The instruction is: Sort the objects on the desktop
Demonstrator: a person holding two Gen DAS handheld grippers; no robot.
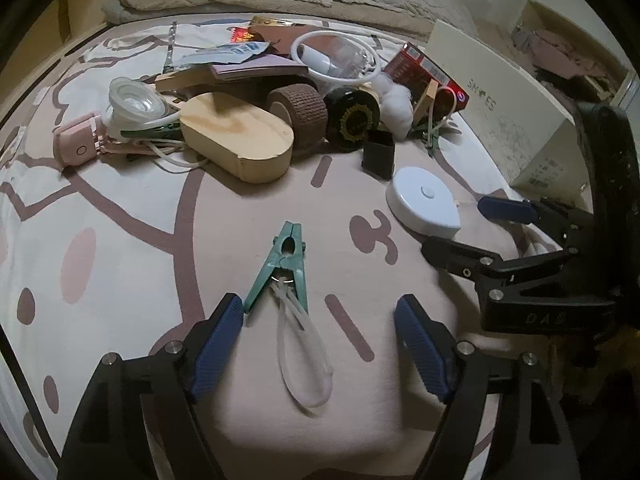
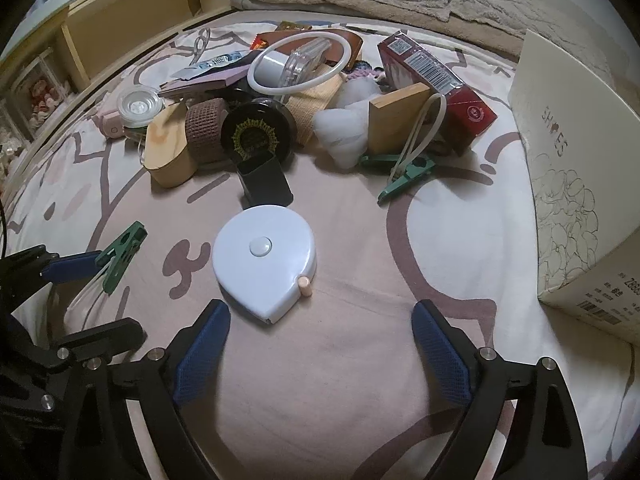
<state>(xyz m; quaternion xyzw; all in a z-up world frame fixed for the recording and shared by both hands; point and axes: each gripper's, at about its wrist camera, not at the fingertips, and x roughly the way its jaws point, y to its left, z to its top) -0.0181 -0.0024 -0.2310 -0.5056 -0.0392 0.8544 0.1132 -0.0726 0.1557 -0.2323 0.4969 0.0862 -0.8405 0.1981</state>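
Two things lay apart from the big pile on the bed, so the sorting looked like it was at the picking-up step, with nothing held yet. The left gripper (image 1: 318,344) hung over the pink cartoon blanket (image 1: 120,280) with its blue fingers (image 1: 218,340) spread wide and empty. A green plastic clothes peg with a clear rubber loop tied to it (image 1: 280,270) lay on the blanket between those fingers, and one peg leg sat just beside the left finger, but nothing pressed on it. The right gripper (image 2: 322,350) was also wide open and empty. The flat white teardrop-shaped tape measure with a small peach pull tab (image 2: 264,260) lay just in front of it, near the middle of the blanket. The mixed pile of small things (image 2: 260,112) sat further back, toward the pillow edge of the bed. The cream cardboard shoe box (image 2: 576,184) stood by the right edge of the bed and was probably where things would go. Next, each gripper would likely need to go down a bit more and squeeze. The peg was thin and might slip sideways, and its floppy loop could drag. The tape measure was wide and smooth, so the fingers would need to meet it across its middle.
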